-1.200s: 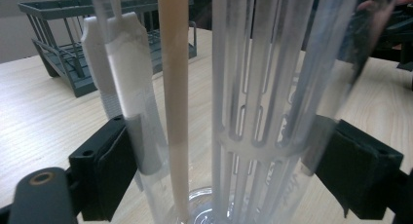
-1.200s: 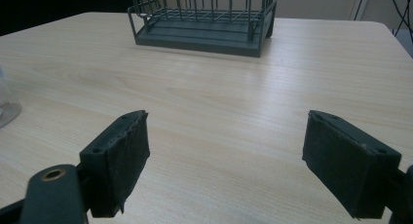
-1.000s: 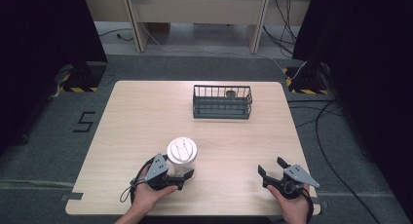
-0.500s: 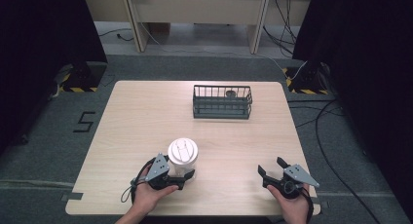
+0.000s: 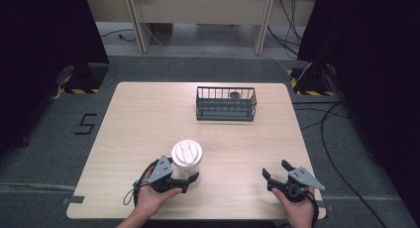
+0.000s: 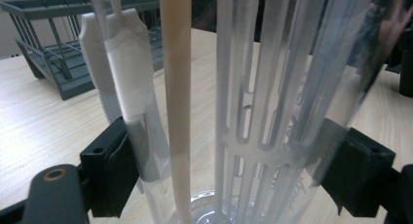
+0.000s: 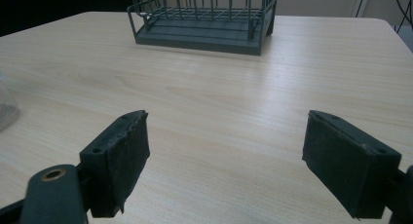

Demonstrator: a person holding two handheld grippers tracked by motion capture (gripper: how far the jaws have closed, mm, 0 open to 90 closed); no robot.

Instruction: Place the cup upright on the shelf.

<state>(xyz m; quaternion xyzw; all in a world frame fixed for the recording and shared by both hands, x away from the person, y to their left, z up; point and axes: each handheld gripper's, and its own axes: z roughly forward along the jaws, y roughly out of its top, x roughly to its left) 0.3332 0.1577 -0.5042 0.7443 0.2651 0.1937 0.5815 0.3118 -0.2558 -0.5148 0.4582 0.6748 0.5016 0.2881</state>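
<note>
High view: pale wooden table, person's hands entering from the near edge, one gripper each.
Left gripper: near-left of the table, jaws clamped on either side of a clear plastic jar with a white lid; jar stands upright on the tabletop.
Left gripper view: clear jar wall between both black pads; inside, a white slotted insert and a tan strip, both upright.
Right gripper: near-right, well apart from the jar, jaws spread wide, nothing between them.
Right gripper view: bare wood between the pads.
Dark grey wire basket: far side of the table, right of centre; a small round item inside, too small to identify.
</note>
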